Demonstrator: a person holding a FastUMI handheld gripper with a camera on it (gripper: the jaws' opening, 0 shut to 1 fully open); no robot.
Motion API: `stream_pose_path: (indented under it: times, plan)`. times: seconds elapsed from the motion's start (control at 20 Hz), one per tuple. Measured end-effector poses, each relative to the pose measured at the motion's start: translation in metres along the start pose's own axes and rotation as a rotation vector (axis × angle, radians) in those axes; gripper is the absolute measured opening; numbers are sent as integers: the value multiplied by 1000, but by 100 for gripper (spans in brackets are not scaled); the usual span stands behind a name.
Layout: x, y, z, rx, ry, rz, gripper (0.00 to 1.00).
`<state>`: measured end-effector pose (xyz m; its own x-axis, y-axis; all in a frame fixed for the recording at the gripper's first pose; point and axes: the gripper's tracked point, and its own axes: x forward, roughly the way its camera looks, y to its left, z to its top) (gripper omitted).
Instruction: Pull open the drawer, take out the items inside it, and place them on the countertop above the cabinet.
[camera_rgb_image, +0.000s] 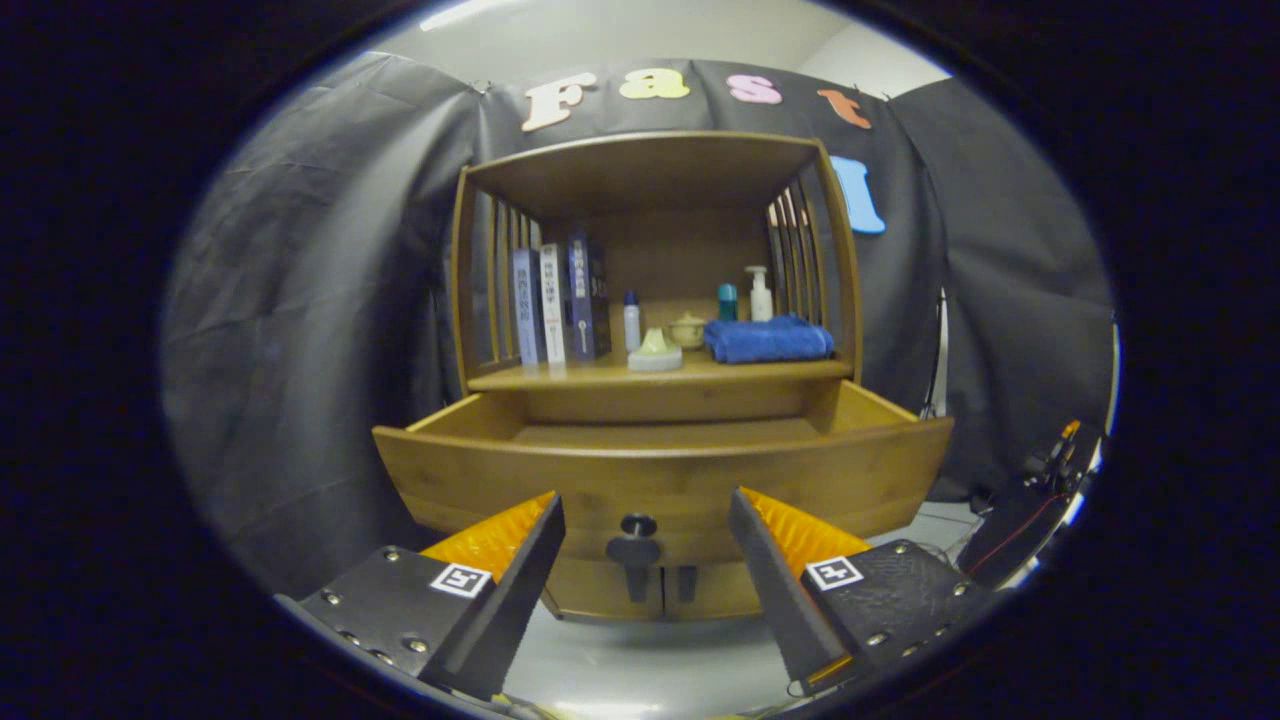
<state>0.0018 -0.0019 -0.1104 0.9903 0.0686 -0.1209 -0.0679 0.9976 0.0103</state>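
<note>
One wooden cabinet (655, 300) stands against the black cloth wall, with one drawer (660, 475) pulled out towards the camera; what can be seen of its floor from this low angle looks bare, though the front panel hides the near part. One dark round knob (638, 525) sits at the middle of the drawer front, between the two fingers and just beyond them. One claw (648, 510), fingers spread wide apart, gripping nothing, each finger level with the drawer front on either side of the knob. On the counter (600, 376) above the drawer, under the slatted upper shelf frame: three books (558, 300) standing upright at the left side; one small white bottle with a blue cap (631, 320) just beside the books; one pale lidded dish (655, 352) near the front edge; one small cream pot (688, 330) behind it; one teal-capped container (727, 301) and one white pump bottle (760, 295) at the back right; one folded blue towel (768, 339) lying flat in front of those two. Below the drawer, two cabinet doors with one handle each (660, 583). Some dark equipment with cables (1040, 490) stands on the floor to the right of the cabinet.
</note>
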Motion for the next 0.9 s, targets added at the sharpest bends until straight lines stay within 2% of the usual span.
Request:
stream_pose_path:
  times: [0.4,0.75,0.9]
  plan:
    - [28,-12,-28,18,39,-34,99]
    - [63,6,-36,44,65,-42,99]
    - [70,1,-34,34,49,-104,99]
